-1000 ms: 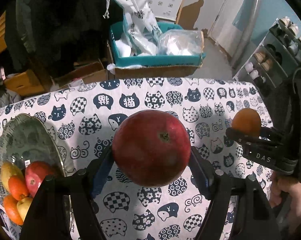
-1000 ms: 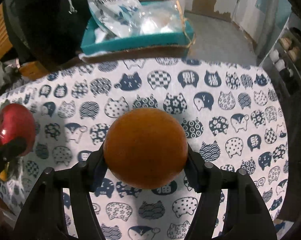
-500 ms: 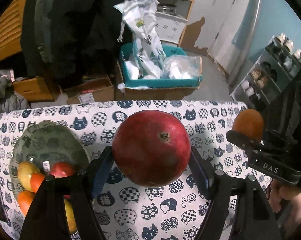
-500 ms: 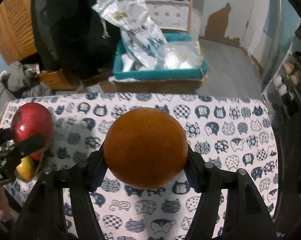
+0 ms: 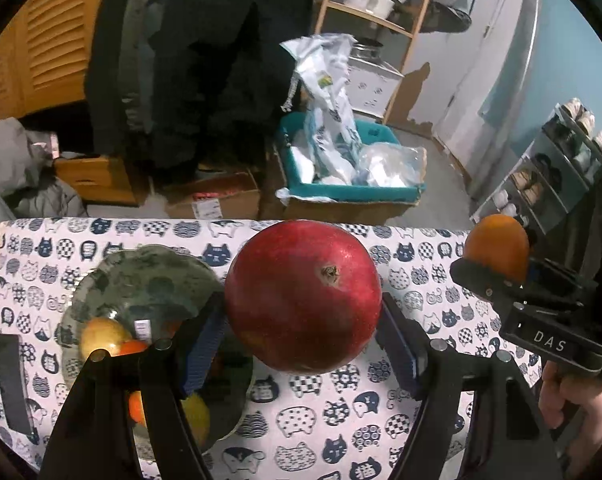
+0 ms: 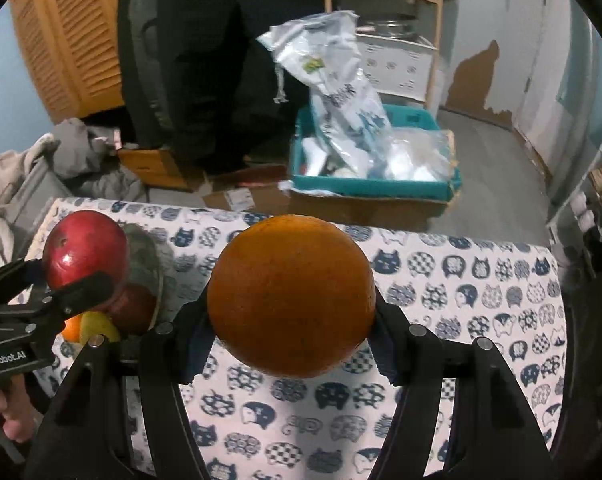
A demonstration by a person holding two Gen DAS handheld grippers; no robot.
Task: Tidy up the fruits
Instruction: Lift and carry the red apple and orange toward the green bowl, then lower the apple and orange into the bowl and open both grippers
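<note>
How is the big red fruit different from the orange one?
The red fruit is dark red and glossy with a small brown stem nub; the orange is matte and pitted. The left claw grips the red fruit, the right claw the orange. Both are round and lifted off the table.

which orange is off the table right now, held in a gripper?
The large orange clamped in the right gripper, above the cat-print cloth. The other, smaller orange fruits lie in the glass plate with the rest.
</note>
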